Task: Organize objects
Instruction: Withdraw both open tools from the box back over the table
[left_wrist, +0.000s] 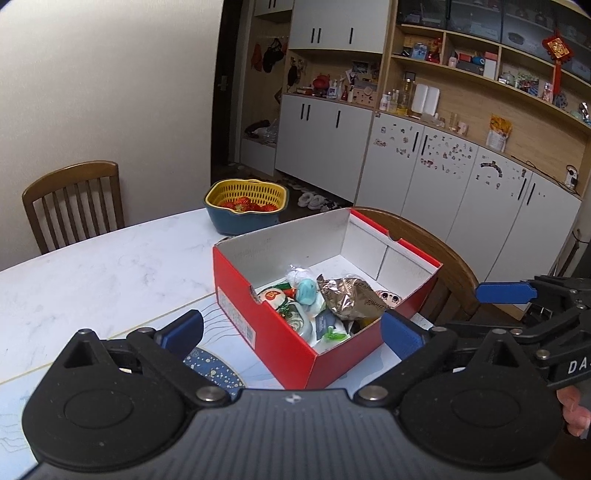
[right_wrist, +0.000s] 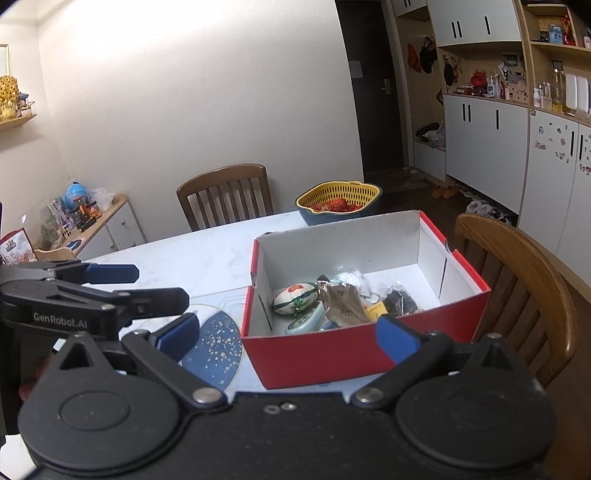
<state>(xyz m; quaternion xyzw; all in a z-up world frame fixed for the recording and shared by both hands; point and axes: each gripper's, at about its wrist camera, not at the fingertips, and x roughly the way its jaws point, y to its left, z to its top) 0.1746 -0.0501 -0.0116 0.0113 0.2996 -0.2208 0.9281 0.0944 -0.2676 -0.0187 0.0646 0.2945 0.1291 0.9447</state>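
Observation:
A red shoebox (left_wrist: 258, 317) with a white inside stands on the white table (left_wrist: 92, 266); it also shows in the right wrist view (right_wrist: 332, 354). It holds several small items: a crumpled bronze foil packet (left_wrist: 349, 299), a light blue toy (left_wrist: 307, 291), a white and green pouch (right_wrist: 295, 298) and a dark packet (right_wrist: 400, 301). My left gripper (left_wrist: 291, 330) is open and empty, just in front of the box. My right gripper (right_wrist: 286, 338) is open and empty, near the box's front wall. The right gripper also shows at the right of the left wrist view (left_wrist: 506, 291).
A yellow colander in a blue bowl (left_wrist: 245, 205) holds strawberries at the table's far edge. A blue speckled mat (right_wrist: 214, 350) lies left of the box. Wooden chairs stand behind the table (left_wrist: 74, 199) and right of the box (right_wrist: 524, 288). Cabinets line the far wall.

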